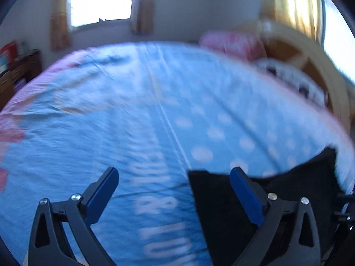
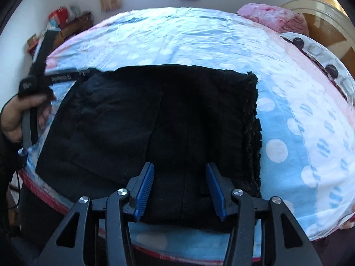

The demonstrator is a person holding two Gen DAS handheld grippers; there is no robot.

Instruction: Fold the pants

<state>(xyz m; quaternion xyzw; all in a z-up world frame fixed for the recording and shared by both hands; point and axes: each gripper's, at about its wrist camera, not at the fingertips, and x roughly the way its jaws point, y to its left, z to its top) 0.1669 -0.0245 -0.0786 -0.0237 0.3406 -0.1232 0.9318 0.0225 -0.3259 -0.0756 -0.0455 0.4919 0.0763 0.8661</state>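
My right hand-held gripper (image 2: 179,190) hangs just above the near edge of the black pants (image 2: 155,119), its blue pads spread wide with nothing between them. The pants lie folded into a broad dark block on the bed (image 2: 288,119), at its near edge, with a fuzzy lining showing along their right side. At the pants' far left corner, my left hand (image 2: 13,117) grips the handle of the left hand-held gripper (image 1: 175,190). Its own camera is blurred, yet its pads clearly stand far apart and hold nothing, the right pad over the pants' corner. Beyond the pants stretches the blue polka-dot sheet (image 2: 168,42), then a pink pillow (image 2: 273,17) at the far right against the wooden headboard (image 2: 328,22).
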